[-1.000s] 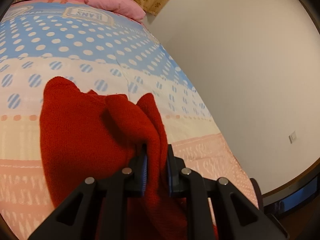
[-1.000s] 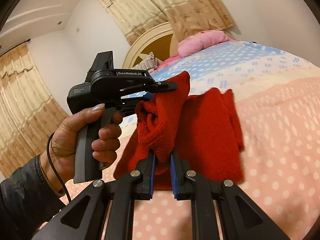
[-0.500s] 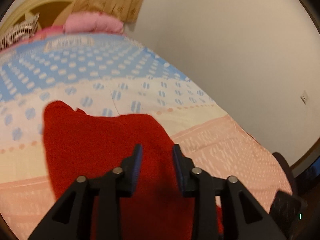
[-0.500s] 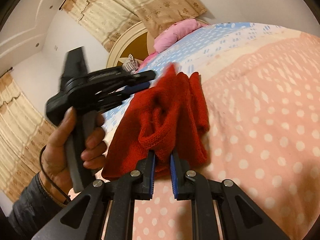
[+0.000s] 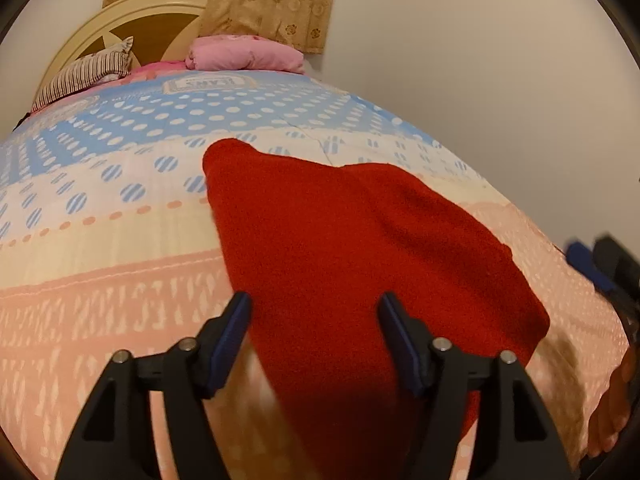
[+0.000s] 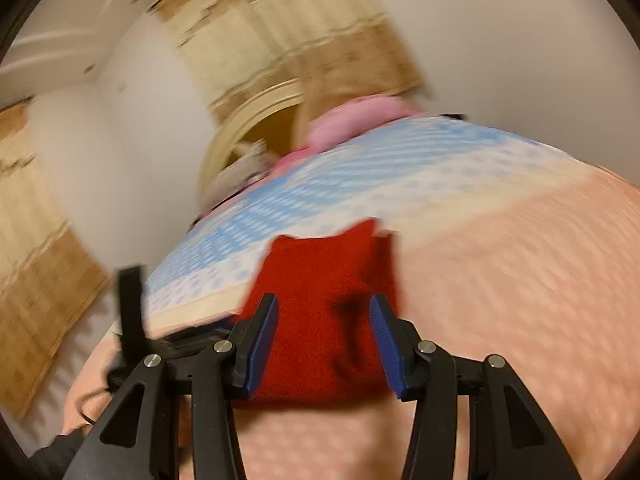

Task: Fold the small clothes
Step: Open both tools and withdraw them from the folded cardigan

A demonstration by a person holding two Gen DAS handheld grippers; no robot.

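As both jaw pairs widen, L gripper [image 5: 314, 340] & R gripper [image 6: 323, 340] grip nothing; red knit [image 5: 360, 264] lies on bed [image 5: 120, 280], long axis near-far, prob. nearer L.

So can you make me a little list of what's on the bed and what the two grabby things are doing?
garment: red knitted garment, lying on the bed, let go
bed cover: dotted quilt, blue, cream and pink bands
left hand-held gripper: jaws opening, garment beneath, not gripped
right hand-held gripper: jaws opening, nothing gripped
head end: pink pillow, striped pillow
right view: blurred
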